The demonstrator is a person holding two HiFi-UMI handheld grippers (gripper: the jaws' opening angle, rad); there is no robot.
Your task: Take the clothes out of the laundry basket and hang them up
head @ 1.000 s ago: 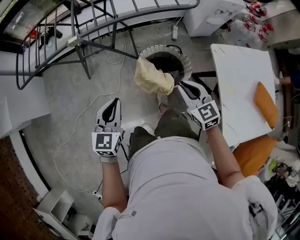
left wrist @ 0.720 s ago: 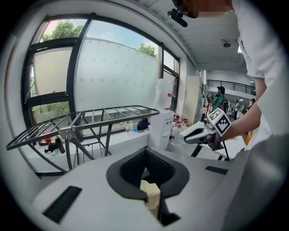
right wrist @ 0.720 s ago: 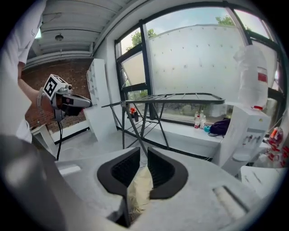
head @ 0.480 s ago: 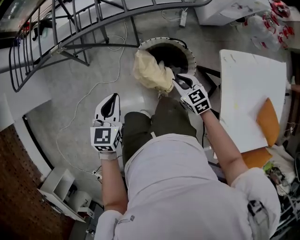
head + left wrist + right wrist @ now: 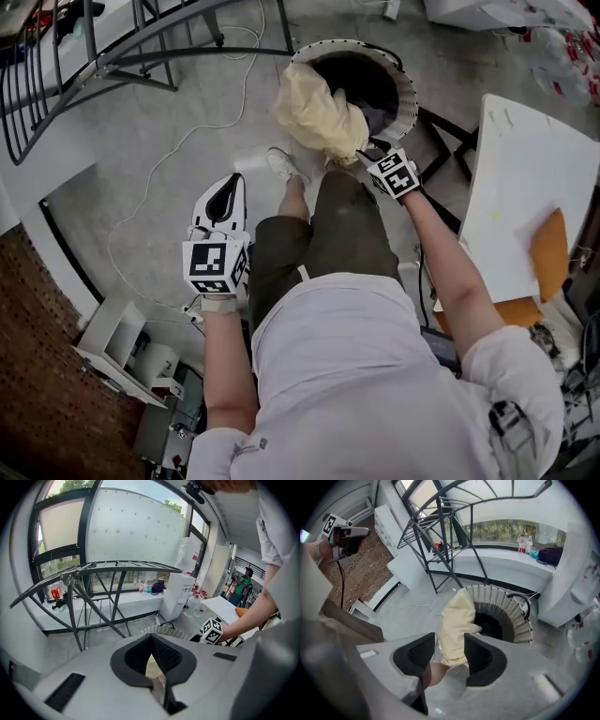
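pale yellow garment (image 5: 319, 111) draped over the laundry basket (image 5: 406, 89) rim, just ahead of the right gripper (image 5: 368, 150). its jaws have just been opening, now half apart, cloth framed between them, probably not touching. left gripper (image 5: 223, 200) fully closed, empty, well apart. drying rack (image 5: 122, 58) beyond it.

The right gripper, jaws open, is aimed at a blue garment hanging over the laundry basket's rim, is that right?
Not blue: the right gripper view shows the garment over the laundry basket rim is pale yellow. The right gripper has just been opening its jaws, with nothing pressed between them.
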